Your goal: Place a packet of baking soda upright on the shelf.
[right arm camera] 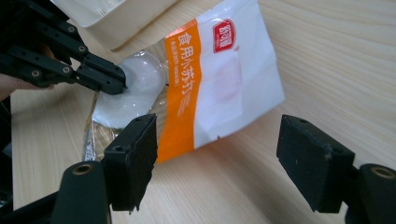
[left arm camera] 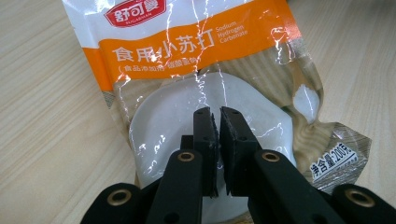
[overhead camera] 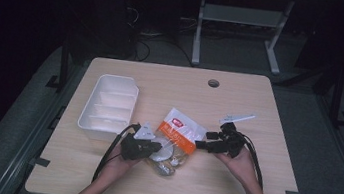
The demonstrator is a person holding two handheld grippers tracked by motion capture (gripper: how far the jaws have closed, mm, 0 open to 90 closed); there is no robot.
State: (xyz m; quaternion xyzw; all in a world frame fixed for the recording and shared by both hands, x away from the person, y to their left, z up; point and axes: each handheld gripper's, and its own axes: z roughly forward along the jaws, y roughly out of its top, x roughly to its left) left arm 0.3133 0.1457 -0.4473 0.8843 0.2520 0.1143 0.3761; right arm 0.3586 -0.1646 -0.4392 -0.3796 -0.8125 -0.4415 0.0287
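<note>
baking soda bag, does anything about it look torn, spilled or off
No tear or spill shows. The baking soda bag lies askew on the table, its film heavily creased. The left claw is closed over its white powder bulge; the right claw is open beside it.

Black left tongs [left arm camera: 216,116], brass-ringed screws, black cables, right tongs [right arm camera: 219,154] square-padded

Glossy crinkled plastic pouch [left arm camera: 205,60] on matt pale wood-grain table [overhead camera: 229,185].
</note>
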